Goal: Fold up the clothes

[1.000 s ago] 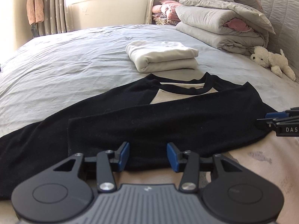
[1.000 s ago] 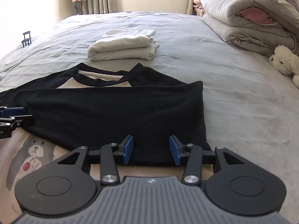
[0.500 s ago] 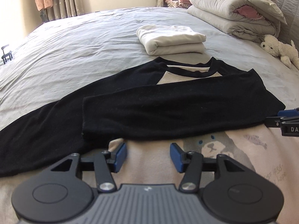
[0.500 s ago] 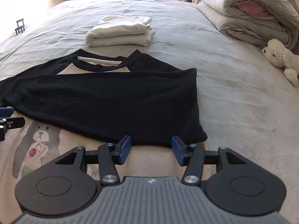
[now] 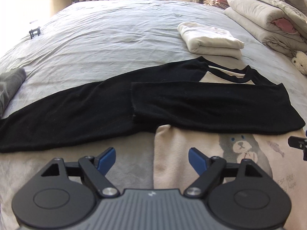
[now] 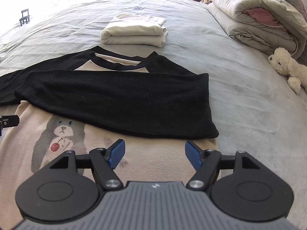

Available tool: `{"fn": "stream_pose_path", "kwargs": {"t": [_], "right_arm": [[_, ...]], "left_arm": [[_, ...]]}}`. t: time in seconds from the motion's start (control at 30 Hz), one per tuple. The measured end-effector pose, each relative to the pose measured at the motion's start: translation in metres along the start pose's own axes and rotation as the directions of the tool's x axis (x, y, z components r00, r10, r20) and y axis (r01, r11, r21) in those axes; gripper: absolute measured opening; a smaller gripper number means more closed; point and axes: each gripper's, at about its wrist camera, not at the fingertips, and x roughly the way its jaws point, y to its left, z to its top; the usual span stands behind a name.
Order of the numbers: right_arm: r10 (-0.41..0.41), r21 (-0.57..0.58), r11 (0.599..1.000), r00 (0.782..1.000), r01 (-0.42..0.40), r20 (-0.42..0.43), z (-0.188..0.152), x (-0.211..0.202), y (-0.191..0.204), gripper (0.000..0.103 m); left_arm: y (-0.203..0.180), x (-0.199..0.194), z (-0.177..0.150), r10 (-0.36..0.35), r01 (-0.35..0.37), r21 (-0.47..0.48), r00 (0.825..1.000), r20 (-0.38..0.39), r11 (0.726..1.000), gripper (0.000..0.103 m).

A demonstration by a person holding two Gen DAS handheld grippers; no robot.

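A cream sweatshirt with black sleeves and a bear print [image 5: 243, 149] [image 6: 63, 134] lies flat on the grey bed. One black sleeve [image 5: 211, 105] [image 6: 119, 99] is folded across its chest; the other sleeve [image 5: 63, 111] stretches out to the left. My left gripper [image 5: 152, 158] hovers over the shirt's left edge, its jaws opening with nothing between them. My right gripper [image 6: 154, 154] hangs above the cream body just below the folded sleeve, its jaws also opening and empty. Each gripper's tip shows at the edge of the other's view.
A folded white garment [image 5: 209, 38] [image 6: 134, 31] lies beyond the collar. Rolled grey quilts [image 6: 259, 15] and a white plush dog [image 6: 285, 65] sit at the right. A grey folded cloth [image 5: 9, 88] lies at the far left. Curtains and a window stand behind the bed.
Both grippers drew back from the folded sleeve's near edge, rose and opened wider. The sleeve stays laid across the chest, and the bear print now shows.
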Motion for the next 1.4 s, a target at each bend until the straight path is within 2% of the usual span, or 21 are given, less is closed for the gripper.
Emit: {"fn": "stream_pose_path", "kwargs": {"t": [0.13,0.3,0.47,0.6,0.7,0.9,0.93,0.97,1.0,1.03,1.1,1.17,1.23,1.27,1.4], "right_arm": [[-0.001,-0.017,1.000,1.000,0.001,0.011,0.002,0.001,0.006,0.074],[0.006,-0.023,1.000,1.000,-0.006,0.015,0.003,0.003,0.010,0.074],[0.010,-0.035,0.999,1.000,-0.010,0.017,0.003,0.006,0.014,0.074],[0.012,-0.038,0.999,1.000,-0.011,0.010,0.003,0.010,0.017,0.074],[0.011,-0.041,0.999,1.000,-0.011,0.000,0.002,0.015,0.019,0.074],[0.008,-0.048,0.999,1.000,-0.009,-0.016,0.000,0.022,0.019,0.074],[0.008,-0.045,0.999,1.000,-0.008,-0.017,0.001,0.023,0.019,0.074],[0.008,-0.042,0.999,1.000,-0.009,-0.017,0.001,0.024,0.019,0.074],[0.008,-0.039,0.999,1.000,-0.009,-0.018,0.001,0.025,0.019,0.074],[0.009,-0.038,0.999,1.000,-0.010,-0.019,0.001,0.025,0.019,0.074],[0.012,-0.042,0.999,1.000,-0.013,-0.022,0.001,0.027,0.020,0.074],[0.014,-0.046,0.999,1.000,-0.015,-0.025,0.001,0.029,0.020,0.074],[0.015,-0.045,0.999,1.000,-0.016,-0.024,0.001,0.030,0.020,0.074],[0.017,-0.042,0.999,1.000,-0.018,-0.023,0.001,0.030,0.020,0.074],[0.018,-0.031,0.999,1.000,-0.018,-0.016,0.003,0.029,0.018,0.074]], "left_arm": [[0.031,0.011,-0.002,0.056,-0.063,-0.149,0.997,-0.052,0.987,0.088],[0.070,0.013,-0.006,0.159,-0.166,-0.302,0.986,-0.048,0.939,0.088],[0.105,0.012,-0.007,0.259,-0.251,-0.431,0.965,-0.041,0.867,0.088],[0.131,0.014,-0.004,0.271,-0.238,-0.532,0.962,-0.017,0.813,0.088],[0.141,0.017,0.000,0.324,-0.271,-0.579,0.946,-0.012,0.769,0.088],[0.166,0.024,0.006,0.388,-0.281,-0.674,0.922,0.009,0.683,0.084],[0.169,0.025,0.006,0.401,-0.282,-0.689,0.916,0.014,0.668,0.082],[0.171,0.024,0.005,0.419,-0.283,-0.703,0.908,0.024,0.653,0.075],[0.173,0.023,0.004,0.437,-0.283,-0.716,0.899,0.034,0.638,0.062],[0.174,0.023,0.003,0.454,-0.280,-0.728,0.890,0.048,0.626,0.053],[0.179,0.020,0.000,0.467,-0.254,-0.760,0.881,0.073,0.598,0.022],[0.184,0.018,-0.003,0.464,-0.210,-0.791,0.880,0.103,0.575,0.010],[0.186,0.014,-0.003,0.460,-0.175,-0.810,0.878,0.129,0.560,0.008],[0.184,0.012,-0.001,0.460,-0.156,-0.813,0.875,0.150,0.562,0.007],[0.171,0.002,0.007,0.463,-0.095,-0.800,0.853,0.241,0.592,0.007]]}}
